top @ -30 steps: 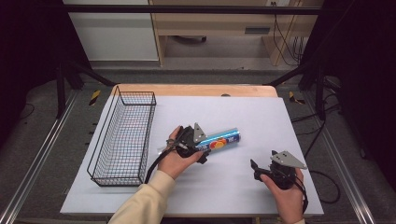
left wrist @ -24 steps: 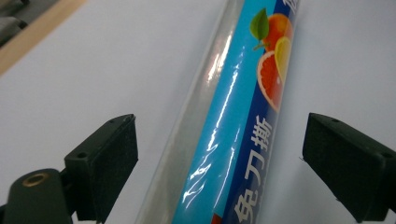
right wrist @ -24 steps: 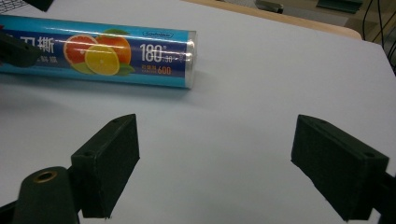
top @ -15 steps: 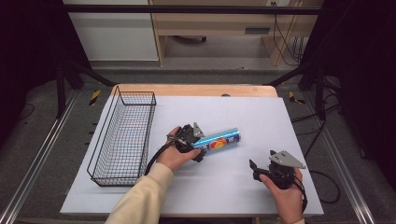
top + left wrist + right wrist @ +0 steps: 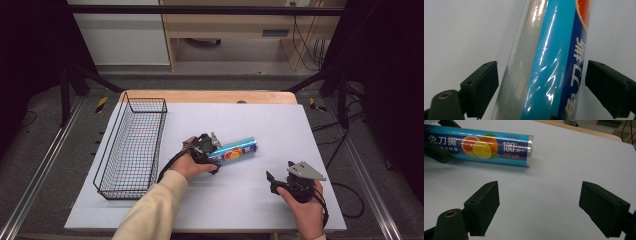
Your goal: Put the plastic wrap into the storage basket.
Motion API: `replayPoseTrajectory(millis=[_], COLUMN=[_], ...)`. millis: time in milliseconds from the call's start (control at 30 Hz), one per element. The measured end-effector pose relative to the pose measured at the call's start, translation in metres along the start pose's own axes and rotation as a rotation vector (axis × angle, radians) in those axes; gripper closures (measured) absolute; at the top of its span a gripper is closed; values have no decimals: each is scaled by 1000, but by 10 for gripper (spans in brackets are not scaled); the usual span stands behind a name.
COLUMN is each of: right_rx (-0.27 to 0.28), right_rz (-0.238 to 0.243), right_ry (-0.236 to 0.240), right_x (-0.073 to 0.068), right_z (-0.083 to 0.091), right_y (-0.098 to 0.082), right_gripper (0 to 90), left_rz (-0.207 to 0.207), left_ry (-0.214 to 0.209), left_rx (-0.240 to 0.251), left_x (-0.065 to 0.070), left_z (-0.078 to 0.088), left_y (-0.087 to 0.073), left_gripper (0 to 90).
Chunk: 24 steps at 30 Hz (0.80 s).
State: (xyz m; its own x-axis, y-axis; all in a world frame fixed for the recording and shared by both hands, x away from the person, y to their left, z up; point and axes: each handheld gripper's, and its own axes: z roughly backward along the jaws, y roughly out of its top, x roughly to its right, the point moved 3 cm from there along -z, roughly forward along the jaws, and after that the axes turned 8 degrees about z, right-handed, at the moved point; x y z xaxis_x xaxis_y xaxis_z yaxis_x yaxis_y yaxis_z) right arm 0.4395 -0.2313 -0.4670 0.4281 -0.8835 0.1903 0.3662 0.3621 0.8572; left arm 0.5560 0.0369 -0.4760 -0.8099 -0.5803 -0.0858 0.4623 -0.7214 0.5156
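Two grippers are seen over the white table (image 5: 300, 130). The left gripper (image 5: 541, 87) is set astride the near-left end of the blue wrap roll (image 5: 235, 149), which lies flat at the table's middle; its jaws have just been closing, yet a sliver of gap remains at each pad, so nothing is grasped. The right gripper (image 5: 539, 207) is held released, near and to the right, well apart from the roll. Lifting, and probably placing into the wire basket (image 5: 131, 150) at far left, is judged still undone.

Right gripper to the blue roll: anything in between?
Nothing: in the right gripper view, bare white table lies between the right gripper and the blue roll.
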Motion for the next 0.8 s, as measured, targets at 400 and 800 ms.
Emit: replayPoseTrajectory(millis=[400,800], right_rx=[-4,-7], right_rz=[3,6], right_ry=[6,11], right_x=[-1,-2], right_z=[0,0], right_y=[0,-1], right_gripper=[172,176], left_rz=[11,-21], left_ry=[9,7], left_rx=[-45,-102], left_x=[-1,0], left_z=[-6,-7], left_y=[5,9], left_gripper=[231,261])
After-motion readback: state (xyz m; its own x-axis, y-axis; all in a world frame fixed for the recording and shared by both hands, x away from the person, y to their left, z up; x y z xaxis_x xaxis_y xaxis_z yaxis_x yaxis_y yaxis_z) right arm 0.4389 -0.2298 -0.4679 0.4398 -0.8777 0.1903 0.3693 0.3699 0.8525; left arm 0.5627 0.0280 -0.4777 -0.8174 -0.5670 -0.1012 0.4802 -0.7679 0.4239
